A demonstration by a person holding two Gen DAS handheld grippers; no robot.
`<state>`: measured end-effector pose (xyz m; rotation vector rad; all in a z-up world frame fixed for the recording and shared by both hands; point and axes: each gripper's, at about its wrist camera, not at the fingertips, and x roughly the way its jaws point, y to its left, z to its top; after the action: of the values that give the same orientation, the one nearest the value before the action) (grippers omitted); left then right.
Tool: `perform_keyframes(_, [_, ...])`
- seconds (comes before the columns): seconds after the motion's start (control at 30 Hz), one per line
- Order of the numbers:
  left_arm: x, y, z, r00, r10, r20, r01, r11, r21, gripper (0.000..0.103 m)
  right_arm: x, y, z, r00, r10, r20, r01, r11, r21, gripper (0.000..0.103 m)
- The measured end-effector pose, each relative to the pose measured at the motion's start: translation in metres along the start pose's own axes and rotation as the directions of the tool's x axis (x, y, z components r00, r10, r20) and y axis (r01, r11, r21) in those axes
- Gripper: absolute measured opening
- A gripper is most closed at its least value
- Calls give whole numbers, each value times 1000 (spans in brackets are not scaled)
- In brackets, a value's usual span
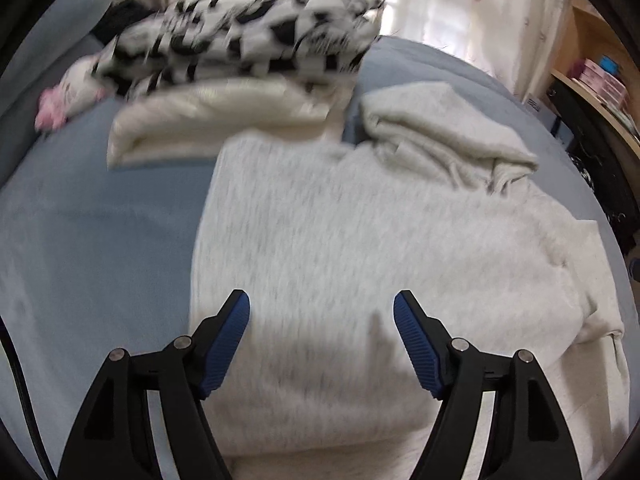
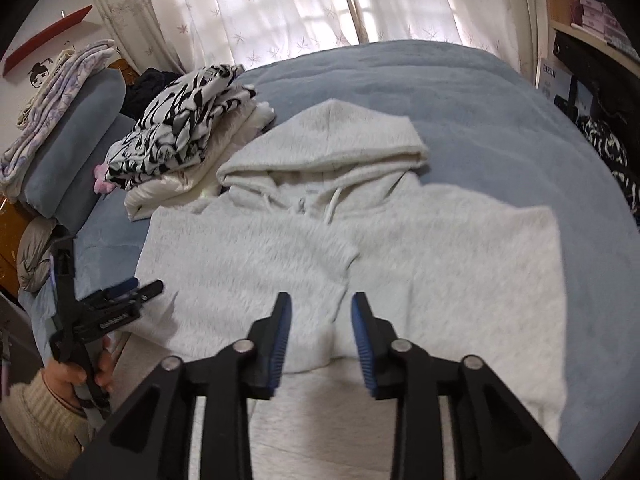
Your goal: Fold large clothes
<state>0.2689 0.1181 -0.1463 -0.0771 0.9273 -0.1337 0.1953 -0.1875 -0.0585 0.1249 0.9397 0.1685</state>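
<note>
1. The grey hoodie [image 2: 360, 240] lies flat on the blue bed [image 2: 500, 112], hood toward 12 o'clock, sleeves apparently folded inward.
2. The left tool [image 1: 322, 312] hangs wide apart, gripping nothing.
3. The right tool [image 2: 321, 308] is slightly apart, empty.
4. Folded clothes [image 2: 176, 136] are stacked at 10 o'clock, likely finished pieces.

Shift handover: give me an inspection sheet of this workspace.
Surface: blue-grey bedspread.
Job's things: light grey hoodie lying flat, sleeves folded in, hood at the far end.
Clutter: folded black-and-white garment on a white folded stack; pillows beyond.
Grippers: left gripper and right gripper, jaws open, empty, above the hoodie.
Cables: nothing seen.
Surroundings: curtains; shelf.
</note>
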Motion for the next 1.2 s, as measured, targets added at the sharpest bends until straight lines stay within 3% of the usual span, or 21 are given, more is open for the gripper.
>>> perform_keyframes(0.17, [-7,-26,55,1000,-6,18,5,997,82,73,-3,-19,38,1000,-6,6,6,1000,8,33])
perform_keyframes(0.4, [13,-83,135,999,-15,32,8,983,185,74,13,-51,122,1000,-4,19,3,999,50,34])
perform_keyframes(0.53, [42,-115,172,1000,-24,16,20,981,193,74,43,-70,154,1000,20,-2,-19,994,109,58])
perform_keyframes(0.63, [65,-132,187,999,-36,0,35,983,179,74,82,-78,167,998,37,-42,-32,991,128,59])
perform_keyframes(0.8, [116,-153,194,999,-29,-35,35,984,174,74,137,-95,170,996,46,-81,-32,985,171,59])
perform_keyframes(0.93, [155,-151,179,996,-23,-91,37,987,158,74,177,-117,173,995,27,-101,-5,978,211,59])
perform_keyframes(1.07, [172,-146,159,997,-48,-63,58,984,168,74,207,-141,174,990,91,-107,-59,962,266,59])
perform_keyframes(1.2, [173,-140,149,996,-87,-11,88,983,164,74,232,-156,172,969,228,-93,-185,925,332,59])
